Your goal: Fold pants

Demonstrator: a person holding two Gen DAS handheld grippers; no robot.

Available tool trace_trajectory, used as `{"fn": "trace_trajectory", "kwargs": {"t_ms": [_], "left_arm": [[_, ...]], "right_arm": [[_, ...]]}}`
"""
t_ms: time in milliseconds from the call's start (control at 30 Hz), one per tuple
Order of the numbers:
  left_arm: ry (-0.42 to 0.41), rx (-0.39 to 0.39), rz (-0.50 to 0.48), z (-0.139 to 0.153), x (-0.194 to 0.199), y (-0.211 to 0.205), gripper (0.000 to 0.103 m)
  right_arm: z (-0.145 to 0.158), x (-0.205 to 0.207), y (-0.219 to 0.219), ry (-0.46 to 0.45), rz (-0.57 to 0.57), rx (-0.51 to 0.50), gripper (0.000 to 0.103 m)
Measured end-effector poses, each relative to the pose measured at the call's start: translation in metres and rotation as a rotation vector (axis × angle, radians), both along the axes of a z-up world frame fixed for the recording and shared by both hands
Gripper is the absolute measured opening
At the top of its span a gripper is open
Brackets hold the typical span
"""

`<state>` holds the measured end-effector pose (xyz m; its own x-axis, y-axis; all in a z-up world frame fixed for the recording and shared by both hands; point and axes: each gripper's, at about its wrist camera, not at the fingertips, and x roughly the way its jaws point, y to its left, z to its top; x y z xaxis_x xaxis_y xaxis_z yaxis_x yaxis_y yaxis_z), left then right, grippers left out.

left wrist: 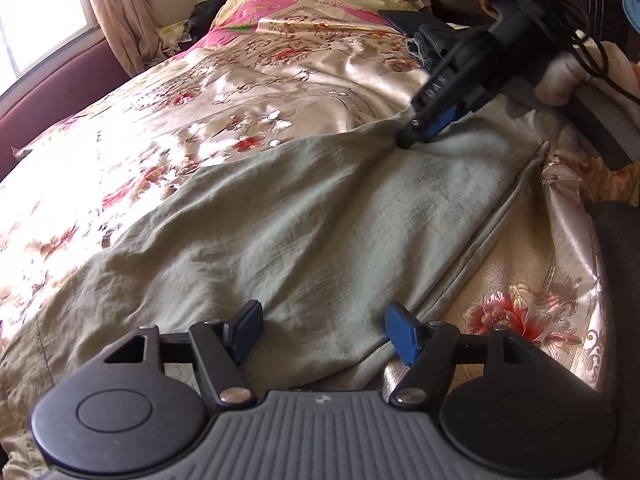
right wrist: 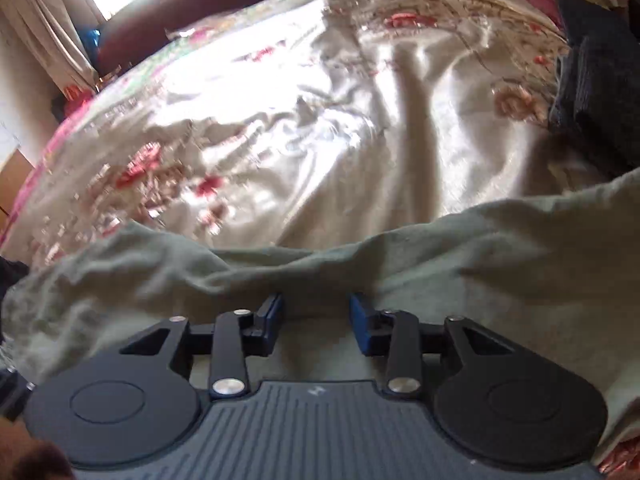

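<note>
Left gripper (left wrist: pixel 324 330) nearest, jaws spread wide, nothing between them, low over the near hem of the pants (left wrist: pixel 304 216). Pants olive-green, spread flat and wrinkled on floral bedspread (left wrist: pixel 248 92). Right gripper (right wrist: pixel 316 318) farther along, tips down on the pants' far edge, jaws parted with cloth beneath, not pinched. Dark folded clothes (left wrist: pixel 424 28) beyond, curtain (left wrist: pixel 112 8) and window at back.

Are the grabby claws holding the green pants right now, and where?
No hold shows. The left gripper and the right gripper are both open, sitting low over the green pants on the flowered bedspread, with cloth between the fingers but not pinched.
</note>
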<state>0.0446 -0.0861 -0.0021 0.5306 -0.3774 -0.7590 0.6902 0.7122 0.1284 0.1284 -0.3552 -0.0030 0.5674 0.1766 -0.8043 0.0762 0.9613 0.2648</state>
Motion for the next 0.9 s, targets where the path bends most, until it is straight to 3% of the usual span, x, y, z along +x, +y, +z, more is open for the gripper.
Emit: {"fn": "trace_trajectory", "kwargs": {"t_ms": [33,67,167,267,400,500,633,700,833,900], "left_arm": [[0.006,-0.014,0.006,-0.001,0.001,0.004,0.082],[0.013,-0.027,0.011,-0.003,0.002,0.006,0.083],[0.012,-0.044,0.012,-0.005,0.006,0.005,0.084],[0.001,-0.038,-0.004,-0.004,0.007,0.002,0.084],[0.009,-0.04,-0.011,-0.003,0.008,0.002,0.084],[0.016,-0.052,-0.006,-0.004,0.009,0.004,0.084],[0.024,-0.064,-0.006,-0.005,0.011,0.005,0.084],[0.029,-0.07,-0.006,-0.005,0.012,0.005,0.084],[0.029,-0.074,-0.005,-0.006,0.012,0.006,0.084],[0.028,-0.076,-0.002,-0.006,0.012,0.007,0.085]], "right_arm": [[0.004,-0.005,0.001,-0.005,0.027,-0.056,0.027],[0.011,-0.009,0.003,-0.013,0.036,-0.115,0.035],[0.035,-0.015,0.01,-0.092,0.07,-0.252,0.036],[0.043,0.002,0.021,-0.118,0.158,-0.143,0.038],[0.036,0.042,0.033,-0.075,0.273,0.013,0.038],[0.015,0.063,0.044,0.027,0.326,0.033,0.038],[0.003,0.07,0.053,0.085,0.382,0.077,0.039],[0.005,0.068,0.059,0.078,0.413,0.046,0.035],[0.0,0.071,0.068,0.095,0.425,-0.046,0.004],[0.006,0.074,0.067,0.056,0.395,-0.049,0.003]]}}
